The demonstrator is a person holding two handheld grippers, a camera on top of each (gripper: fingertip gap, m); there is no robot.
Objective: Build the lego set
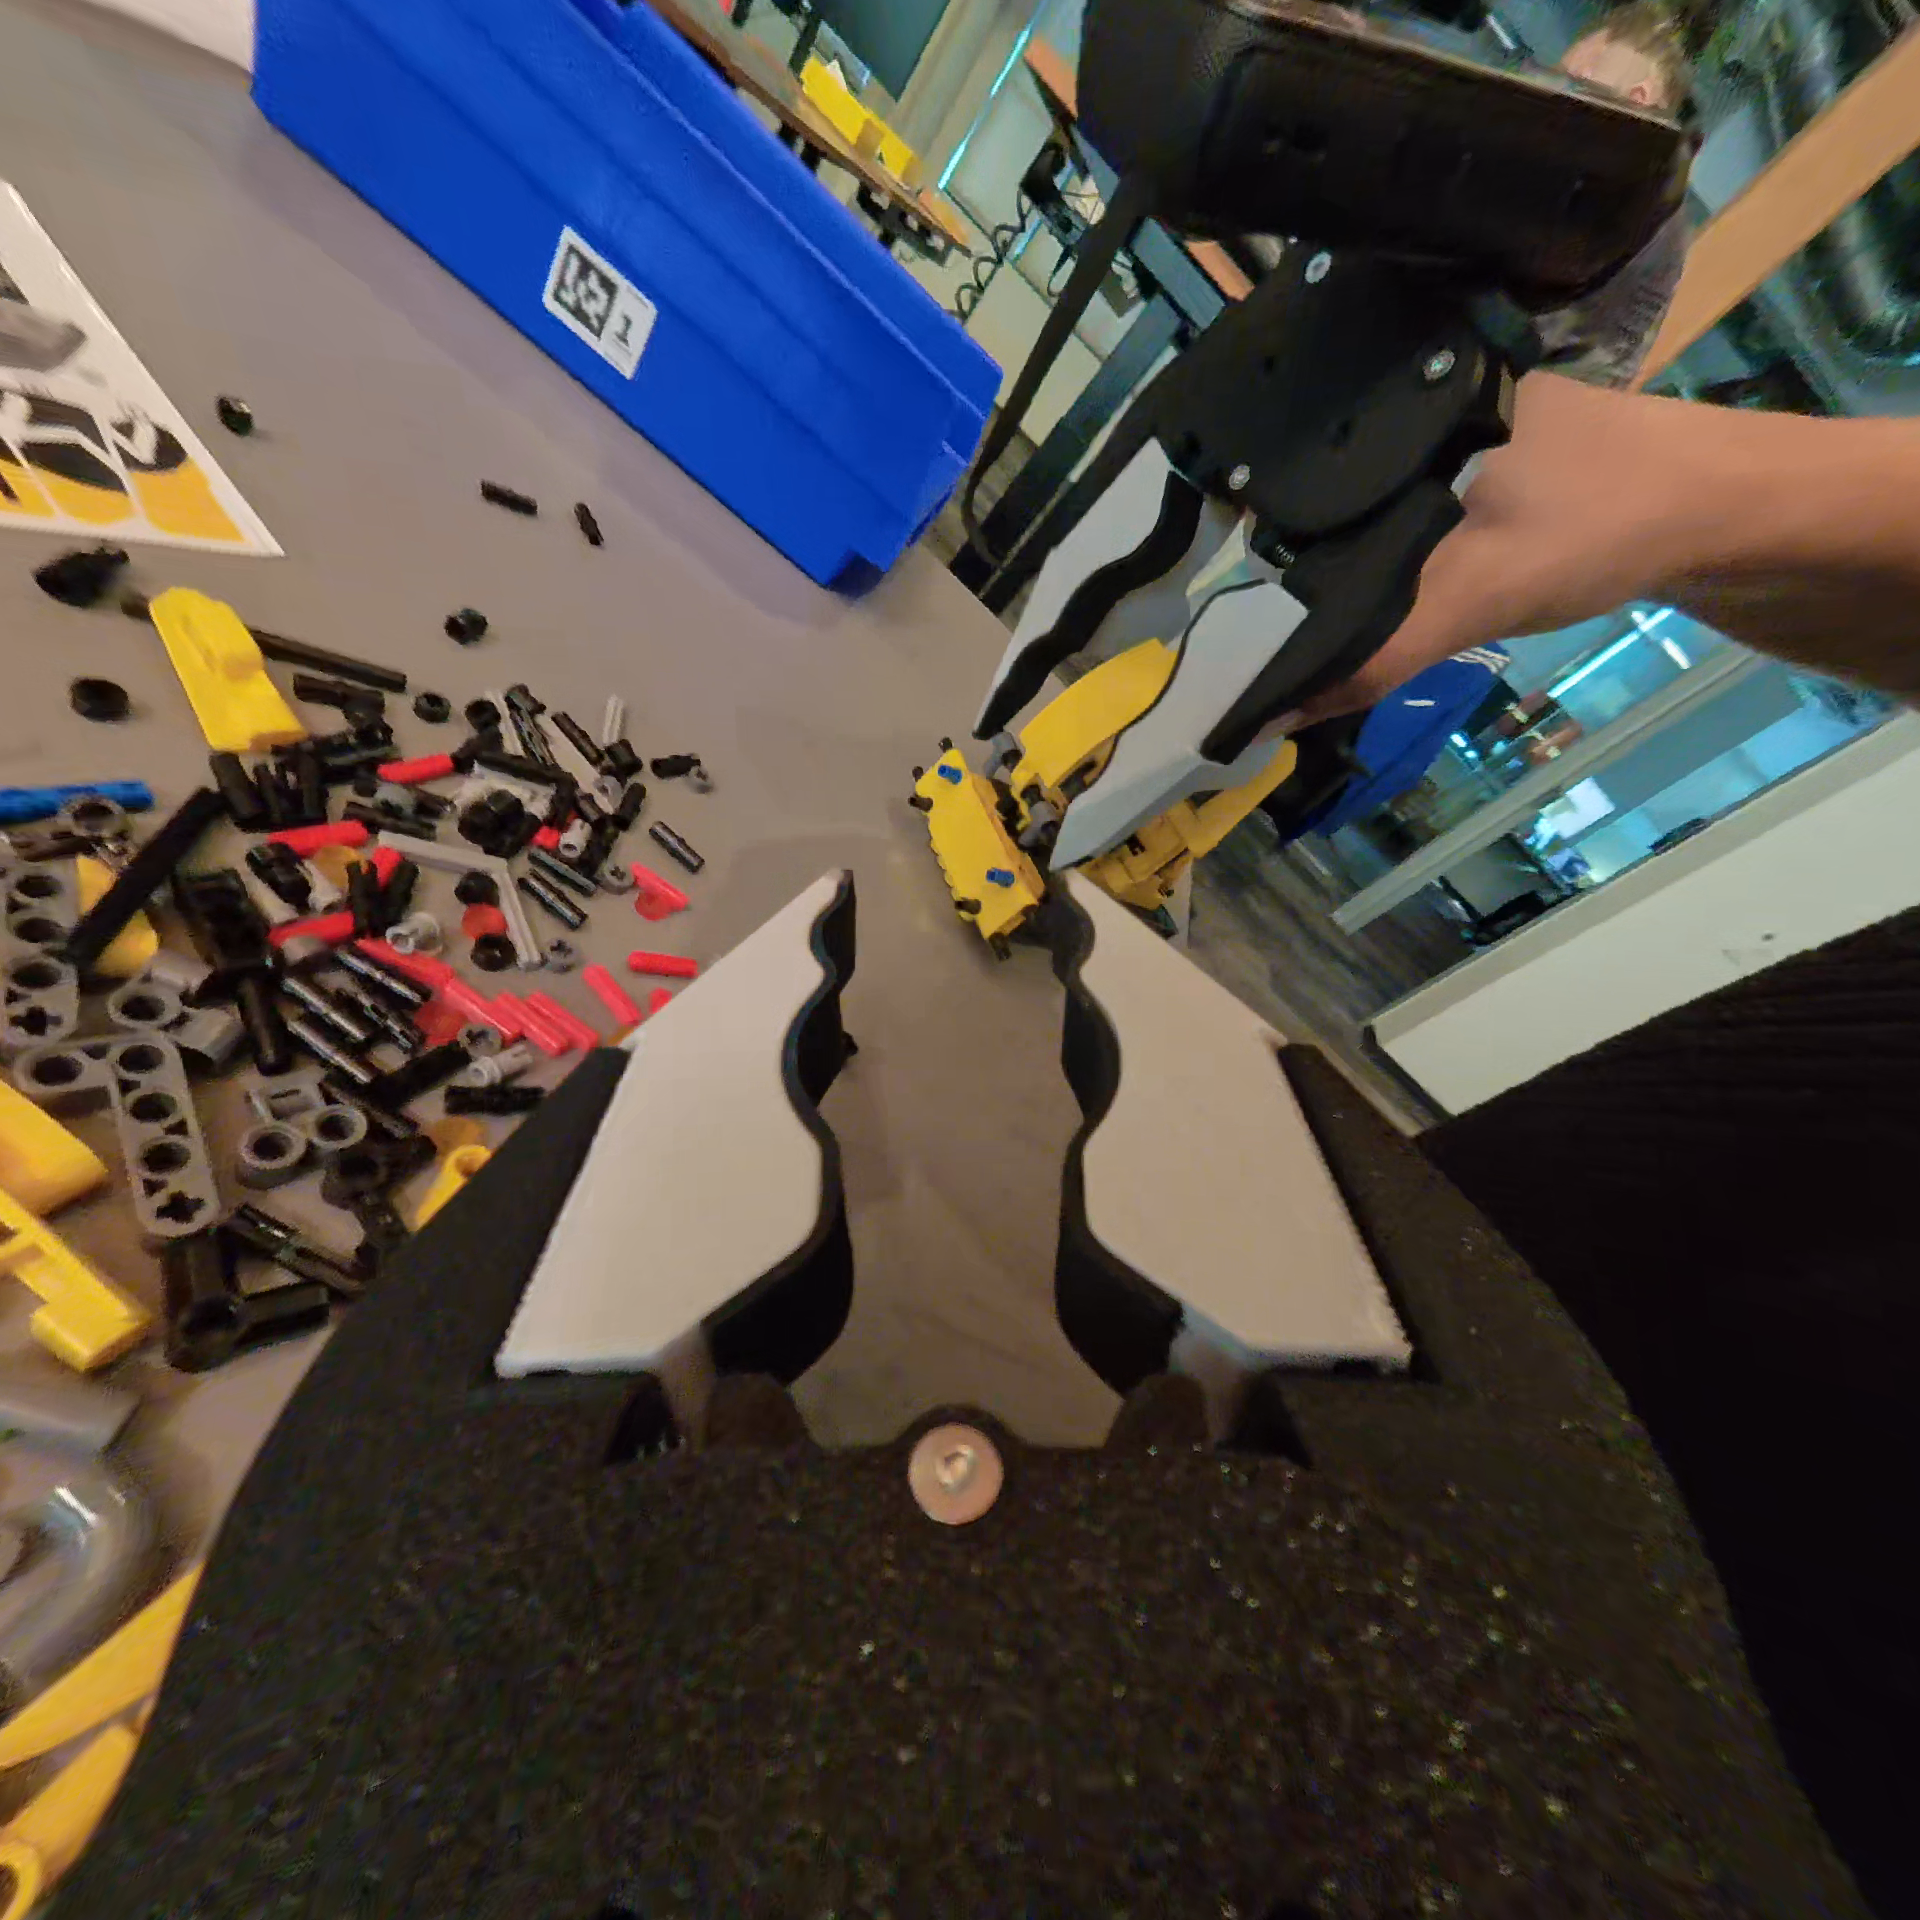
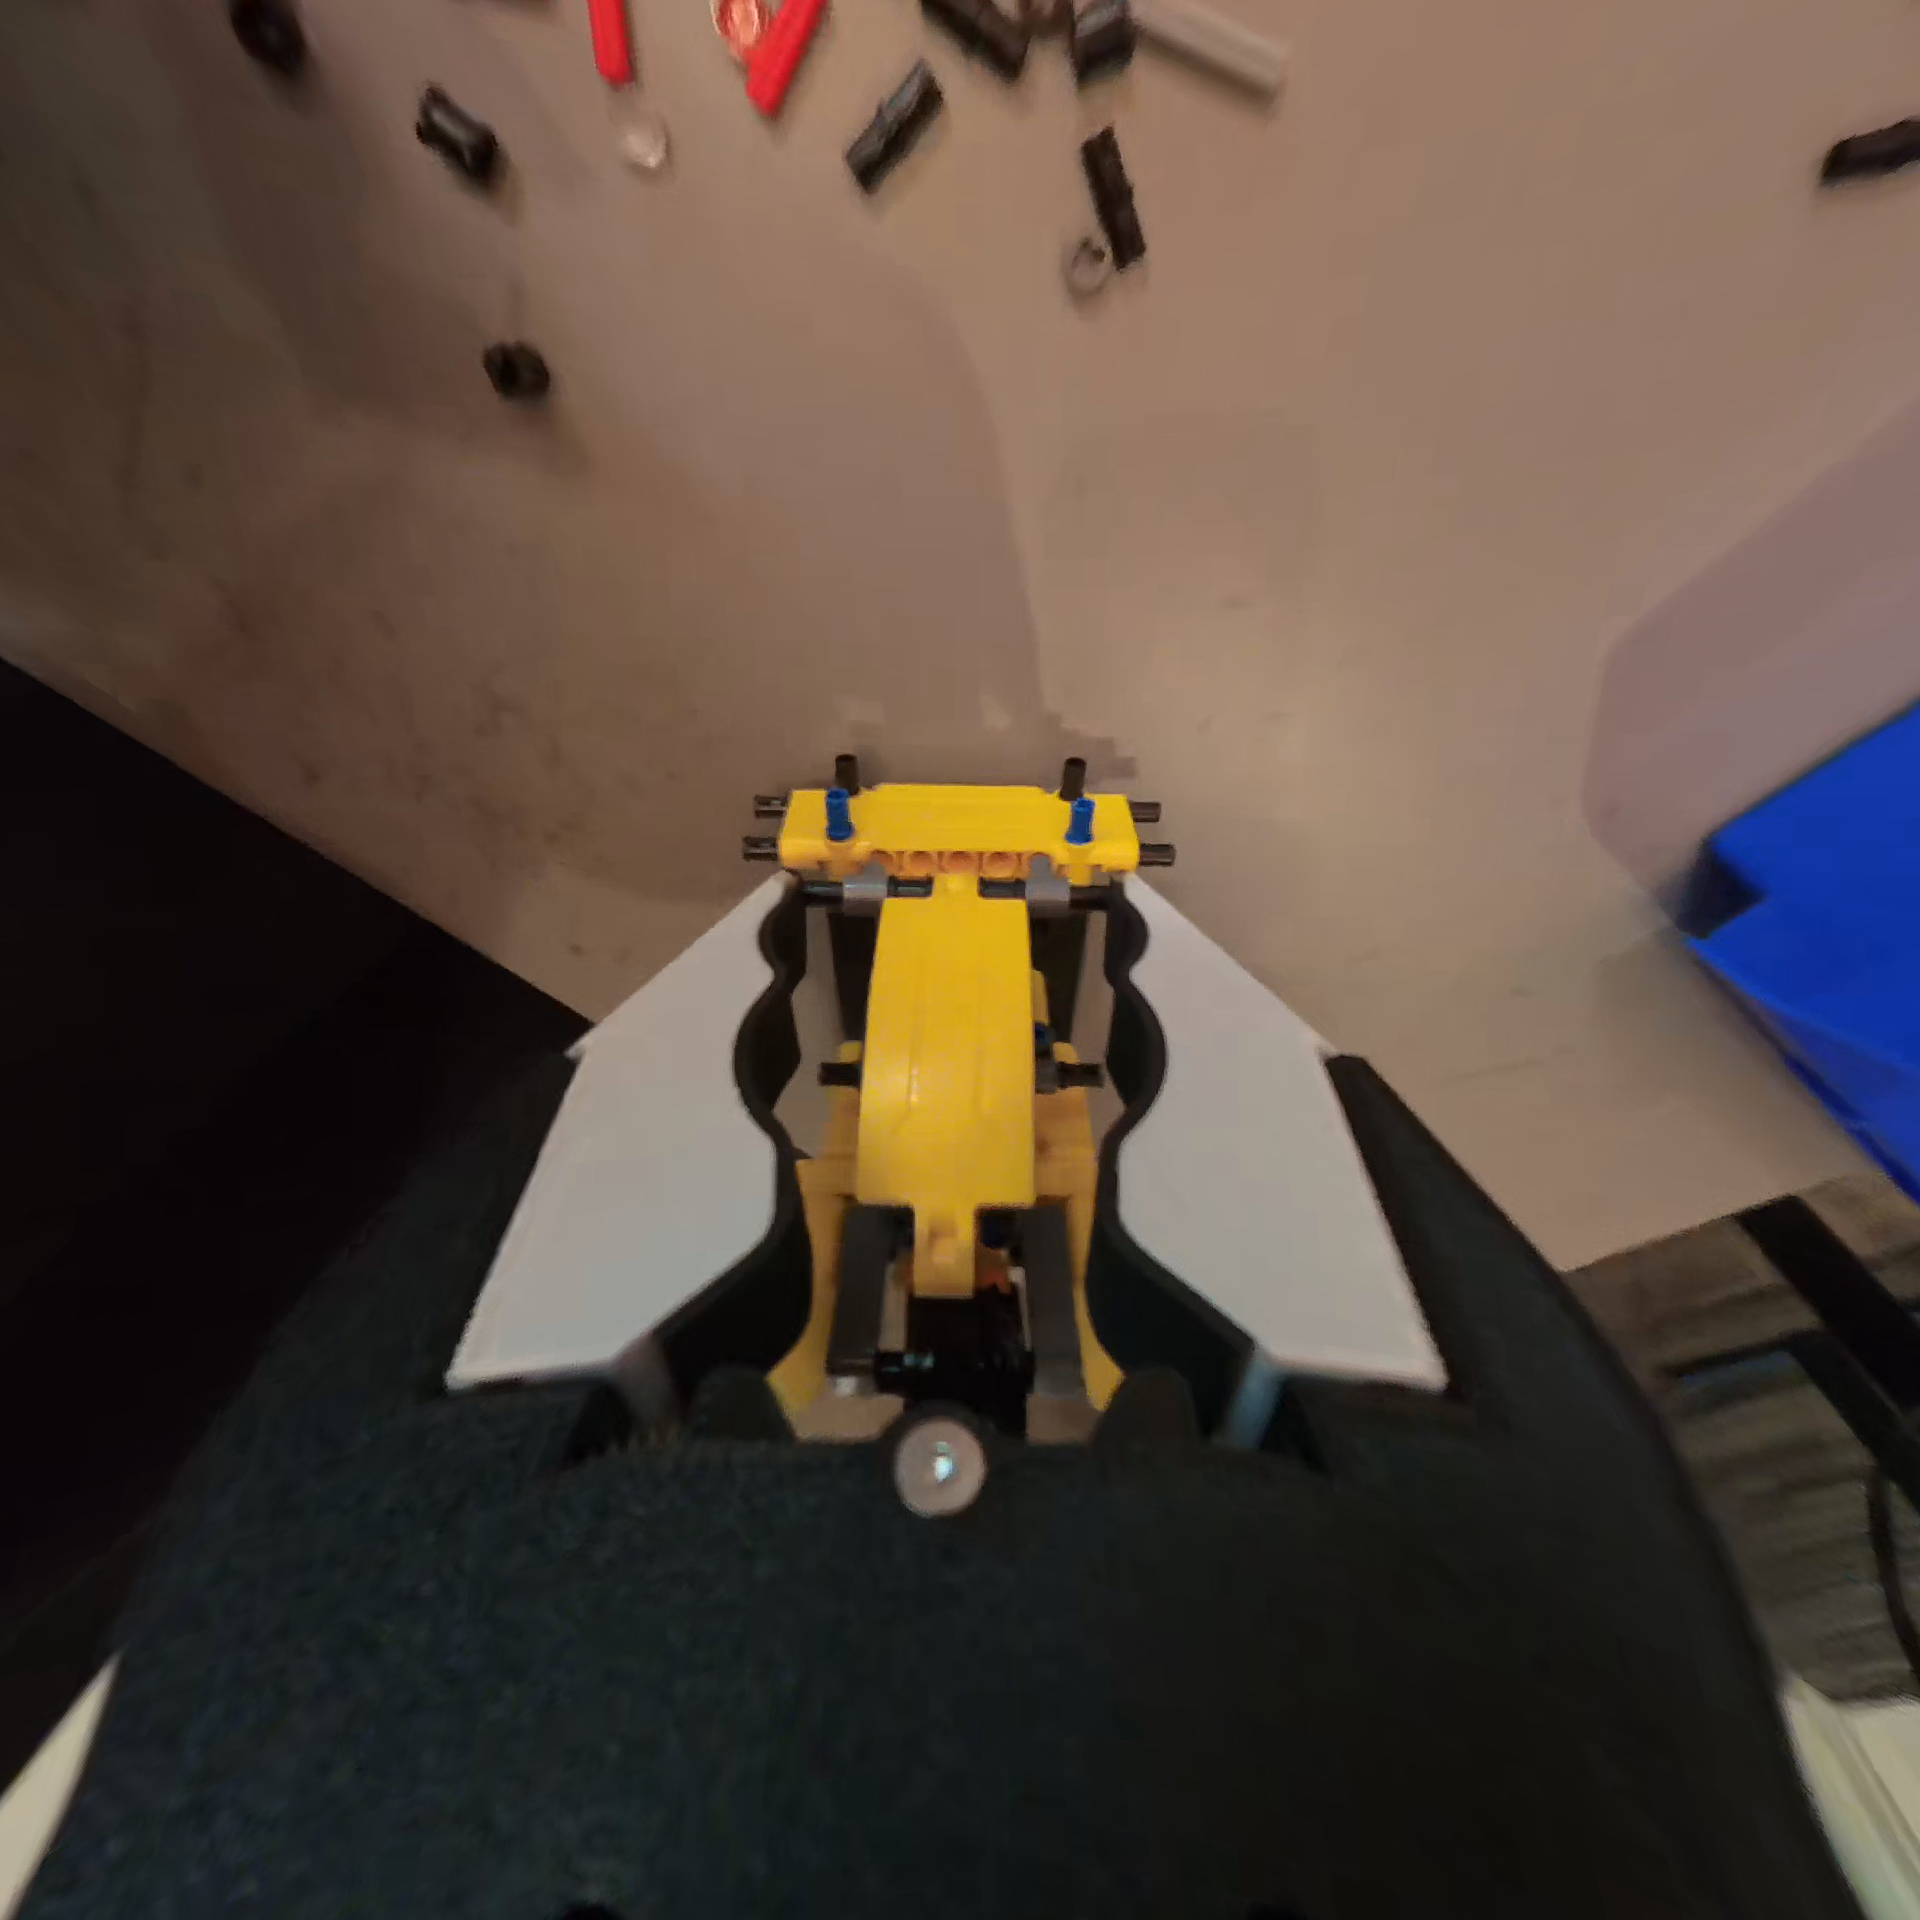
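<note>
Clamped in the right gripper [image 2: 951, 904], jaws closed on its sides, a part-built yellow brick model [image 2: 951, 1049], front beam just past the fingertips; apart and empty, the left gripper [image 1: 956, 914], loose building pieces [image 1: 343, 914] lying unused left of its jaws.

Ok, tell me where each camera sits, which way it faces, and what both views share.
Left wrist view: sits on the left gripper, looking along its open fingers over the grey table toward the yellow brick model; the right gripper and a hand show beyond.
Right wrist view: sits on the right gripper, facing down at the table; its fingers flank the model.
Shared: the model, the blue bin, loose parts.
</note>
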